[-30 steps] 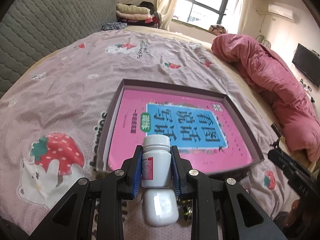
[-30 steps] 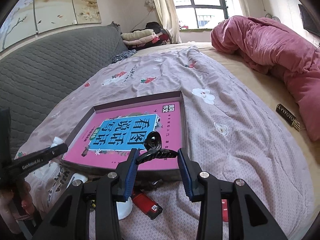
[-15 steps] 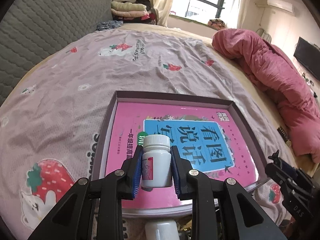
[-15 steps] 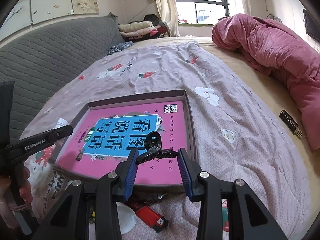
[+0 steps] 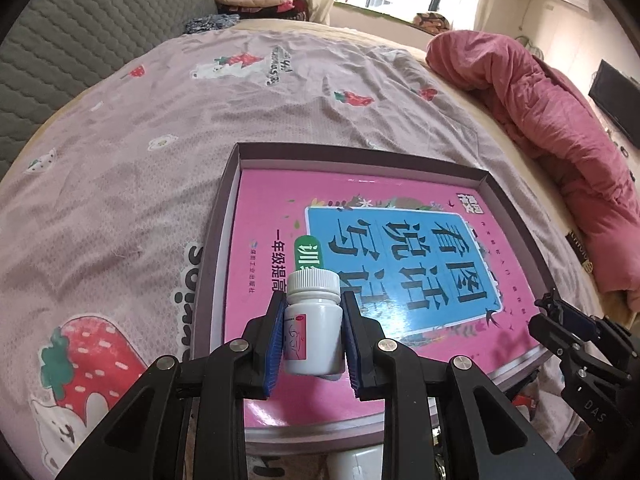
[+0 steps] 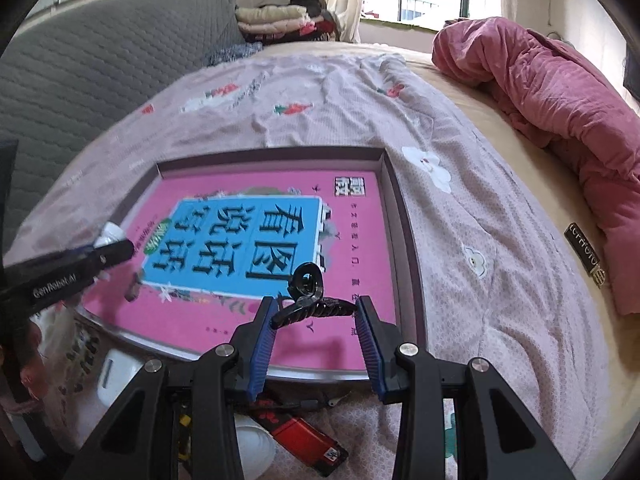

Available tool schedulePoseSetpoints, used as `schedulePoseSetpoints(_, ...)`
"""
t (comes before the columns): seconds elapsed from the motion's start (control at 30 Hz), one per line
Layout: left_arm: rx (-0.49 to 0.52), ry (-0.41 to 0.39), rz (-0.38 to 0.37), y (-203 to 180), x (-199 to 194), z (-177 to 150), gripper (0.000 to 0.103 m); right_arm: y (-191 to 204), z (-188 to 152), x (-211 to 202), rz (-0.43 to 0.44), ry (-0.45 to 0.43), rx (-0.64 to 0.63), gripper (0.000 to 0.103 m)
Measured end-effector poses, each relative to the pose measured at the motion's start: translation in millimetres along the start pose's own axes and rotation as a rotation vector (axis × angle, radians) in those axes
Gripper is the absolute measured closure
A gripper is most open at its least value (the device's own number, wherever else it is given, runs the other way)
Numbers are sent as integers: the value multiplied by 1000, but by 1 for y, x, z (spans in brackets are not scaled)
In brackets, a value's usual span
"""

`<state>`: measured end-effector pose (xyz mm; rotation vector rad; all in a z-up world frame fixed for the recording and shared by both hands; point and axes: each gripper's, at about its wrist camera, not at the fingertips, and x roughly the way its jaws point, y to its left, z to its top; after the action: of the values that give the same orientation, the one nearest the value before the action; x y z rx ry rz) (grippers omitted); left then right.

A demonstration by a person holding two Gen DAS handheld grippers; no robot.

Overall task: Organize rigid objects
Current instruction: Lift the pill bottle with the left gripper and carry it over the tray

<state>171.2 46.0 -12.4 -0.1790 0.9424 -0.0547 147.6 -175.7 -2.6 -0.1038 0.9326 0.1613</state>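
My left gripper (image 5: 313, 326) is shut on a white pill bottle (image 5: 313, 330), held upright over the near left part of a shallow purple box (image 5: 224, 216). A pink book (image 5: 360, 248) lies flat in that box. My right gripper (image 6: 316, 322) is shut on a black hair claw clip (image 6: 310, 300), held above the box's (image 6: 404, 240) near right part over the pink book (image 6: 256, 248). The left gripper (image 6: 108, 246) with the bottle cap shows at the left of the right wrist view. The right gripper (image 5: 560, 316) shows at the right edge of the left wrist view.
On the strawberry-print bedsheet (image 5: 120, 160) in front of the box lie a red lighter (image 6: 308, 440), a white case (image 6: 114, 376) and a white round object (image 6: 254, 448). A pink quilt (image 6: 560, 100) is bunched at the right, a small dark object (image 6: 586, 254) beside it. A grey headboard (image 6: 80, 60) runs along the left.
Both grippers have moved forward over the box with their objects still held. The items in front of the box have slipped lower in view.
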Motion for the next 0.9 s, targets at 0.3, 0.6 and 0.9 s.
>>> schedulePoseSetpoints(0.3,18,41,-5,-3,12,-1,76,-8,2,6,-36,50,0,63)
schedulePoseSetpoints(0.6,16,62,-1,-1,18,-1,76,-12,7,15,-51,100,13,63)
schedulePoseSetpoints(0.9,9,67,11,6,19,-3,76,-11,7,25,-69,146,9,63)
